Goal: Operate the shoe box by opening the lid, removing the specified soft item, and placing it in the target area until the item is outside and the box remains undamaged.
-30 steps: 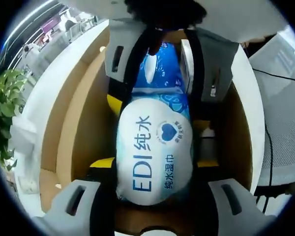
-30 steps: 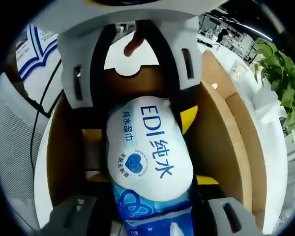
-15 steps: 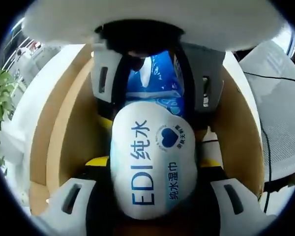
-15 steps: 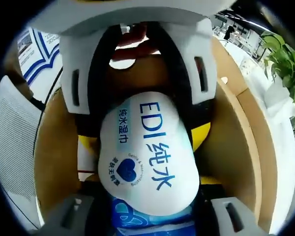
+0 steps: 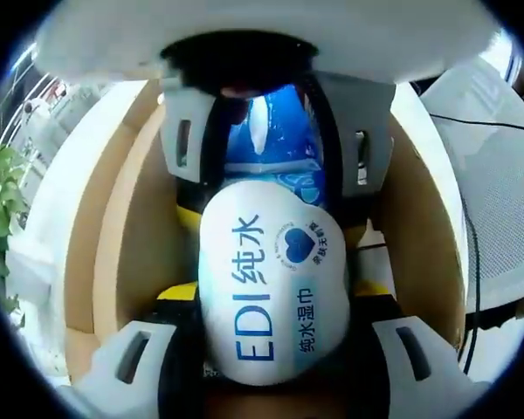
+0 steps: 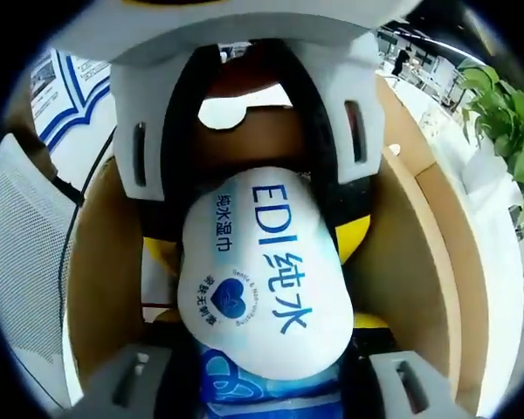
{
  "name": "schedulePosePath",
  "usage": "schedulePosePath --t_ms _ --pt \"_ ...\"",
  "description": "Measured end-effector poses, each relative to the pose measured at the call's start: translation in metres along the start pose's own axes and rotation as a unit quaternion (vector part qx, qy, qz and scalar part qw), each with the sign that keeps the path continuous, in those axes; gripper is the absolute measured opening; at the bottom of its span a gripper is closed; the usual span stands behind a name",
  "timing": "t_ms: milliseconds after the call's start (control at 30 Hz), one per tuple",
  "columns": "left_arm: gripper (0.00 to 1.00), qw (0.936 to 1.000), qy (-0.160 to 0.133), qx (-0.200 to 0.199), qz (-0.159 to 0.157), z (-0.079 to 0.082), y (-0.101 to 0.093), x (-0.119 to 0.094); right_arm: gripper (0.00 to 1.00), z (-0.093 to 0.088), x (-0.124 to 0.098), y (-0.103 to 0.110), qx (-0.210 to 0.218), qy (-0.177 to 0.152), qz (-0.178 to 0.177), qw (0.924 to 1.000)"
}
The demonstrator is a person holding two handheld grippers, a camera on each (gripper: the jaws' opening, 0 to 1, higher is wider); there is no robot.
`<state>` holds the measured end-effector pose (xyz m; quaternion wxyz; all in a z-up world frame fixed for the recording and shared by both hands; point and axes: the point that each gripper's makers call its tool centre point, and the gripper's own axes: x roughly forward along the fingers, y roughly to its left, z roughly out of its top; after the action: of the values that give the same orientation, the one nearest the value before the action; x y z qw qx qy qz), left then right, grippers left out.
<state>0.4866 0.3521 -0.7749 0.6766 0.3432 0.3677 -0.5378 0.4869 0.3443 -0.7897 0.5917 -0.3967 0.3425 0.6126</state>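
Note:
A soft white and blue pack of wet wipes [image 5: 271, 288] hangs lengthwise over the inside of the open brown cardboard shoe box [image 5: 127, 244]. My left gripper [image 5: 275, 301] is shut on the pack's white end, its yellow-tipped jaws pressing both sides. My right gripper [image 5: 271, 188] comes in from the top of the left gripper view and clamps the blue end. In the right gripper view the same pack [image 6: 262, 279] sits between my right gripper [image 6: 262, 349] at the bottom and my left gripper [image 6: 258, 236] above. The box walls [image 6: 428, 262] curve around both.
The box stands on a white table [image 5: 61, 175]. A green plant [image 6: 506, 122] stands beyond one long side, and a grey mesh chair [image 5: 506, 201] with a black cable [image 5: 472, 131] lies beyond the other. A blue and white sheet [image 6: 61, 78] shows past the box.
Both grippers keep their hold on the pack. The two grippers have drawn closer together, and the pack has shifted little against the box walls.

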Motion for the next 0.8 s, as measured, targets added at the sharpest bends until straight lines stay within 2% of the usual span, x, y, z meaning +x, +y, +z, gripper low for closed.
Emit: schedulePosePath --t_ms 267,800 --pt "0.63 1.0000 -0.001 -0.008 0.005 -0.001 -0.003 -0.009 0.58 0.009 -0.010 0.002 -0.021 -0.003 -0.019 0.9996" --pt "0.63 0.9999 0.002 0.007 -0.008 0.011 -0.013 -0.028 0.56 0.019 -0.033 0.012 -0.017 -0.010 -0.019 0.9996"
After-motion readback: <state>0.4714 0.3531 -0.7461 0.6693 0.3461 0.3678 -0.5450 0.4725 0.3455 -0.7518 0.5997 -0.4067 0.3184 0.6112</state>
